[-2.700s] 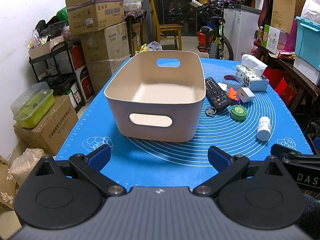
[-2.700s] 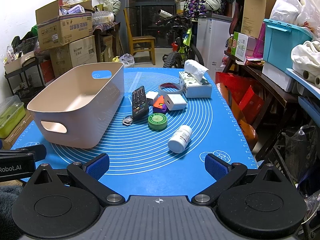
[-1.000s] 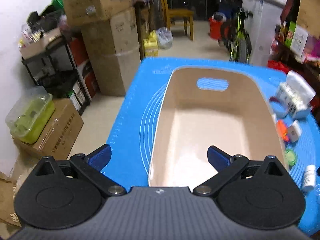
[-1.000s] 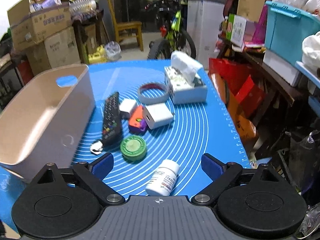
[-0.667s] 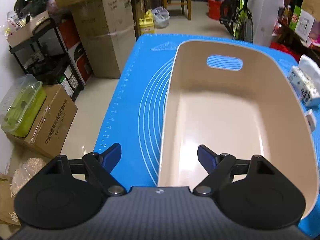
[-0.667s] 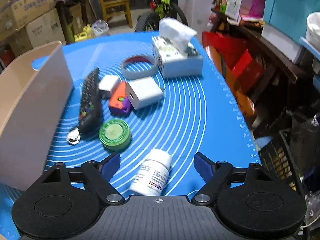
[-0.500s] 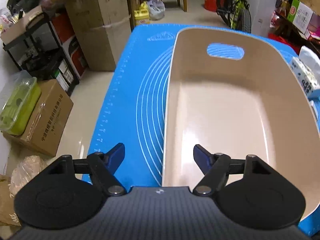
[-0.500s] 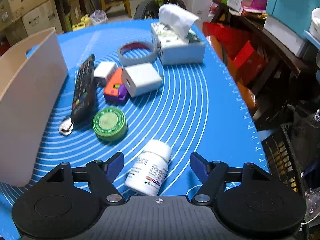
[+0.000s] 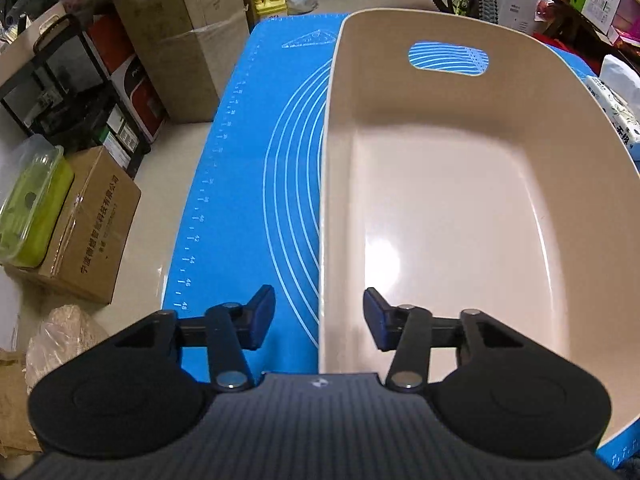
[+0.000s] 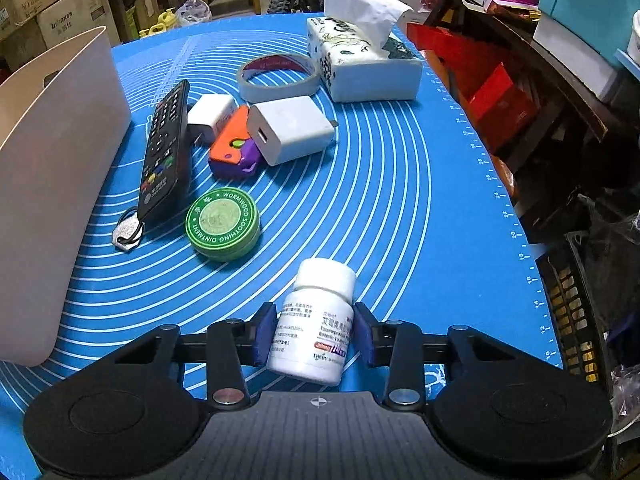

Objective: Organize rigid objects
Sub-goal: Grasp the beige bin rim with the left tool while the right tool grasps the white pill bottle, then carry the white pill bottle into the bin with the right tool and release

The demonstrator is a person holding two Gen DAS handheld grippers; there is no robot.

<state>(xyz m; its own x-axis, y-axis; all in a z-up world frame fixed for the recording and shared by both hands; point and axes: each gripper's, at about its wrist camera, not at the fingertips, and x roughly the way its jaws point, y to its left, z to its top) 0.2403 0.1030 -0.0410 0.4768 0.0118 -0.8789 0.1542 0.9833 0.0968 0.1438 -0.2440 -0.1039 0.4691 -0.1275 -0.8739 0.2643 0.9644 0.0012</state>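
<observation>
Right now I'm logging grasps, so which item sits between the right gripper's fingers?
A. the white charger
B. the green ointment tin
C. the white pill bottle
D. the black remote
C: the right gripper has its blue pads against both sides of the white pill bottle, lying on the blue mat.
</observation>
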